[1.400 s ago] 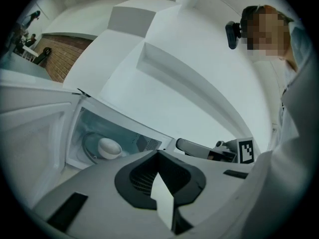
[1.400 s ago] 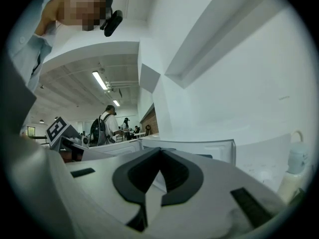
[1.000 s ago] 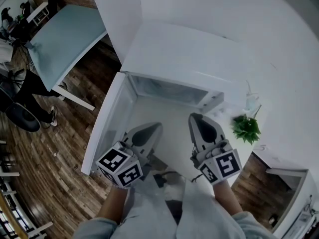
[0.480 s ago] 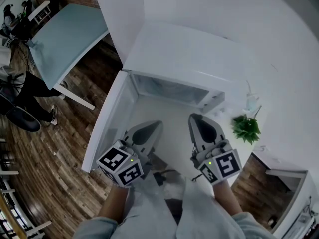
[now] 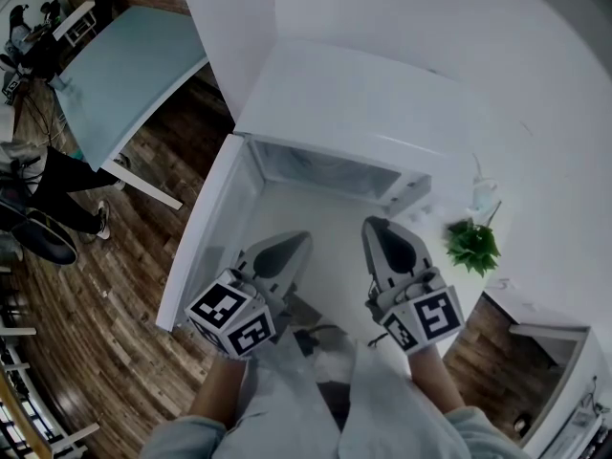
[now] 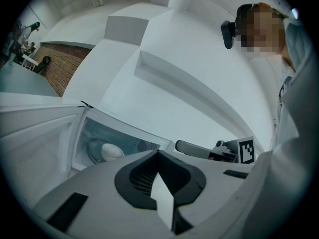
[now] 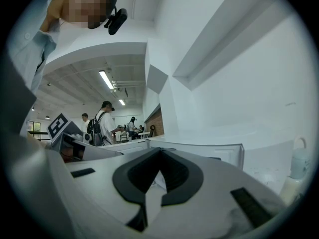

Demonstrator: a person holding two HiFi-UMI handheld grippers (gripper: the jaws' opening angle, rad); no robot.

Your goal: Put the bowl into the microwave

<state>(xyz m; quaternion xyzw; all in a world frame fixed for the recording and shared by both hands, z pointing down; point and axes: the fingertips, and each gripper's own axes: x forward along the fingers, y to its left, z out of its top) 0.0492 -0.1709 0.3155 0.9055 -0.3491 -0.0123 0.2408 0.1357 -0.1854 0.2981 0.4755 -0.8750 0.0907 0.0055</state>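
Plainly, both grippers were squeezed fully together, with nothing between the jaws. The left gripper [image 5: 302,243] and the right gripper [image 5: 374,228] hung side by side, apart from each other, over the white counter [image 5: 330,208]. Both were aimed toward 12 o'clock at the microwave [image 5: 354,94].

The microwave's door [image 5: 206,237] stood swung open at 9 o'clock of the left gripper, so the cavity mouth faced both tips. The bowl [image 6: 110,152], white and rounded, sat inside the cavity on the glass turntable [image 6: 92,153]. In the left gripper view it lay at 10 o'clock from that gripper's tips, well apart from them. Neither gripper touched the bowl, the door or the microwave.

A small green plant [image 5: 472,247] stood on the counter at 3 o'clock of the right gripper, near it but not touching. A pale container [image 5: 484,197] stood just beyond the plant, at 2 o'clock, beside the microwave's right front corner.

Off the counter, at 10 o'clock in the head view, a pale blue table [image 5: 124,75] stood on the wood floor [image 5: 105,304]. A person in dark clothes [image 5: 62,175] was at 9 o'clock, near the table's edge. The right gripper view showed more people [image 7: 102,126] standing far off at 9 o'clock under ceiling lights.
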